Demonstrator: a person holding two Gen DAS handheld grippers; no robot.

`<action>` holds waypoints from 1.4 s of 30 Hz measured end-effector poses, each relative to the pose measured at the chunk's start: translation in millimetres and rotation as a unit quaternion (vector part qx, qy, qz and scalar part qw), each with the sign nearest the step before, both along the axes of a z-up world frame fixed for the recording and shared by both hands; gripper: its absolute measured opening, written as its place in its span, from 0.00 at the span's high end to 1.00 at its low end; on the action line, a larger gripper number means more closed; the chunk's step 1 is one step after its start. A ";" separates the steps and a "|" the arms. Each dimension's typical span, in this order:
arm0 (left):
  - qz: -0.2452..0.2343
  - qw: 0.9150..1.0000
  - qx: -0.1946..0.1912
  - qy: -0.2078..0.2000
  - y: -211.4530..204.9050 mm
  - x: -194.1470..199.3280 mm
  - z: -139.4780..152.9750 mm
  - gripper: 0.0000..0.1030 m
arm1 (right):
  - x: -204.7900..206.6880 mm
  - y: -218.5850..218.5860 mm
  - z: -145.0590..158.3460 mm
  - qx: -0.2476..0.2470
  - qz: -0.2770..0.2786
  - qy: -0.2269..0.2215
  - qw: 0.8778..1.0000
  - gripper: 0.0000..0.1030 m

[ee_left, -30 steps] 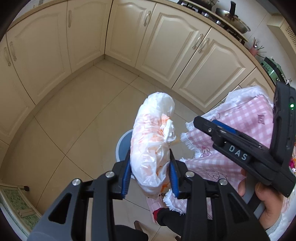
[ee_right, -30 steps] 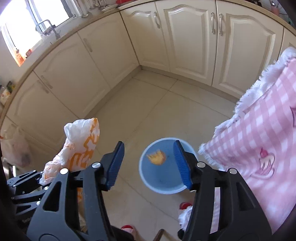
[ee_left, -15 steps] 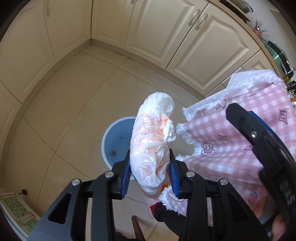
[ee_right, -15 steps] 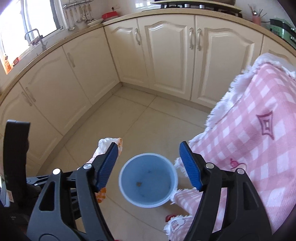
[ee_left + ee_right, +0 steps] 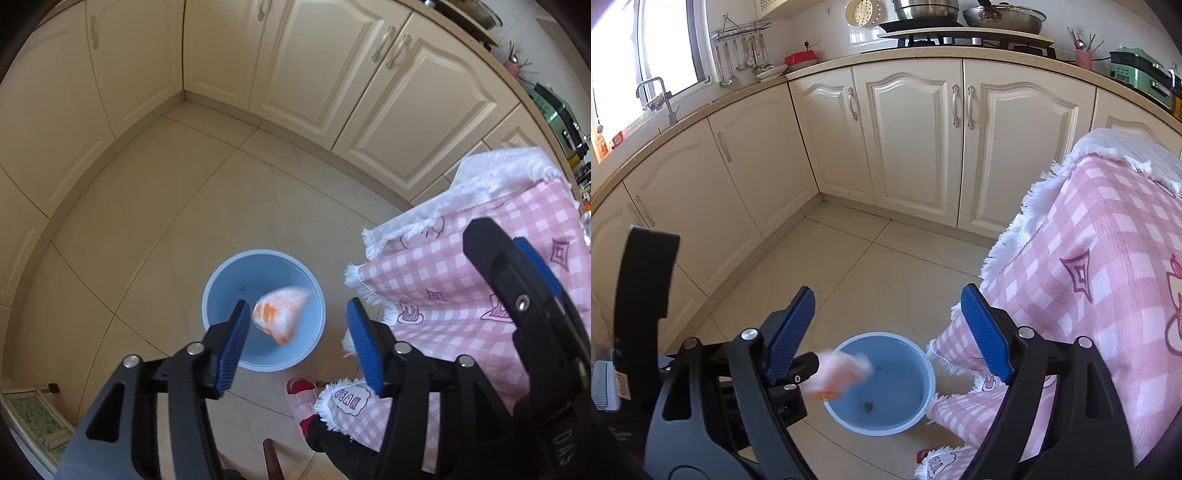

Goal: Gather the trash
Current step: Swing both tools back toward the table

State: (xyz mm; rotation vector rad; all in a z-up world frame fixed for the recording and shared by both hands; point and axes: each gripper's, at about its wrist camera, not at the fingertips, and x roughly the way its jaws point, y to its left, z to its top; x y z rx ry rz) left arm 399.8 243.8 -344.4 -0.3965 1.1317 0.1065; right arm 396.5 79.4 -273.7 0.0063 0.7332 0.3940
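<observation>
A crumpled white and orange plastic bag (image 5: 279, 312) is in the air, blurred, over the mouth of a blue bin (image 5: 221, 284) on the tiled floor. My left gripper (image 5: 295, 339) is open and empty right above the bin. The right wrist view shows the same bag (image 5: 840, 373) at the bin's (image 5: 905, 417) left rim, with a small dark scrap on the bin's bottom. My right gripper (image 5: 888, 332) is open and empty, higher up over the bin.
A table with a pink checked cloth (image 5: 461, 280) stands just right of the bin, also in the right wrist view (image 5: 1089, 295). Cream cabinets (image 5: 905, 147) line the corner behind. A red and white slipper (image 5: 301, 397) is beside the bin.
My left gripper has opened and let go of the plastic bag, which now drops toward the bin. The right gripper has tilted up and stays open.
</observation>
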 end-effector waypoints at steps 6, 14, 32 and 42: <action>0.011 1.000 0.012 -0.019 1.1 -18.9 26.8 0.45 | -18.4 -2.1 18.4 0.007 0.008 -0.004 1.000 0.21; 0.053 0.994 0.054 -0.073 3.8 -88.0 92.5 0.45 | -64.3 -20.0 65.6 0.047 0.001 -0.029 0.998 0.19; -0.097 0.975 0.021 -0.196 -145.6 -148.6 206.8 0.34 | -182.8 -204.1 143.5 0.032 -0.145 -0.131 0.980 0.15; -0.190 0.968 0.015 -0.163 -249.7 -124.4 187.1 0.31 | -168.9 -300.0 92.7 -0.055 -0.231 -0.050 0.970 0.15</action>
